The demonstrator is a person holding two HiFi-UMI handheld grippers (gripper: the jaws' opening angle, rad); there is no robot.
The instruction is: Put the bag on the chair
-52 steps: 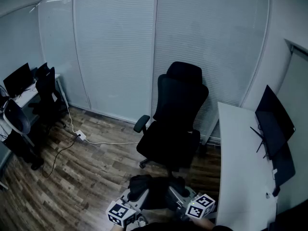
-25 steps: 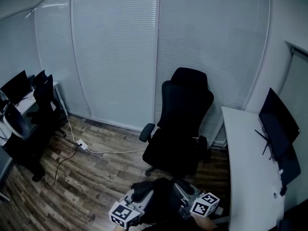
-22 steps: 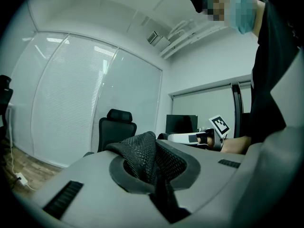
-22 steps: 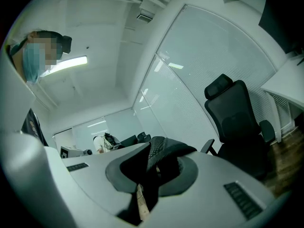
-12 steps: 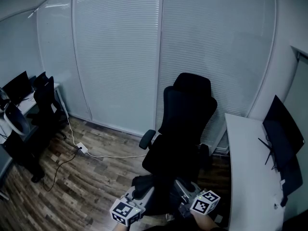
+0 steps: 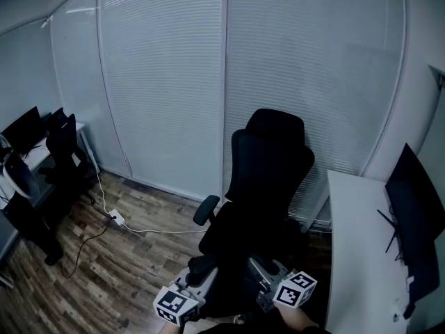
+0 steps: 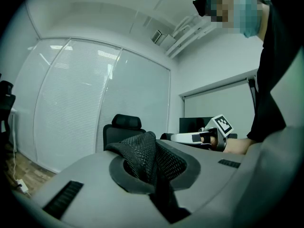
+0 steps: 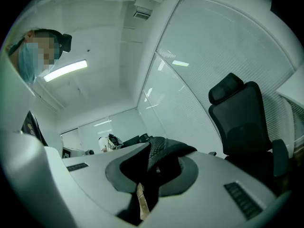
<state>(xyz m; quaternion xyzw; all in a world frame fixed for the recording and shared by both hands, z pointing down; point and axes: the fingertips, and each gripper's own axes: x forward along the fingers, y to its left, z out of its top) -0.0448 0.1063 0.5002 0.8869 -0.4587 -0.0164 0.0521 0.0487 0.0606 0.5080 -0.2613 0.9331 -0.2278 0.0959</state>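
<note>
You hold the black bag up with both grippers, one on each side of it. It hangs low at the bottom of the head view, right in front of the seat of the black office chair. I cannot tell if the bag touches the seat.

Your left gripper has its fingers pinching a fold of the bag's black net cloth. The cloth sticks up out of the fingers in a bunch. Past it you can see the top of the chair and your other gripper with its marker cube.

Your right gripper has its fingers pinching the bag too. Black net cloth pokes up between them, and a small tan tag hangs down in the gap. The chair stands just to the right of it in the right gripper view.

The chair faces you, with its back to a wall of white blinds. A white table stands just to the right of the chair, with a dark monitor on it. The floor is brown wood. A white cable runs across it to a small white plug box. Far to the left stand more dark chairs.
</note>
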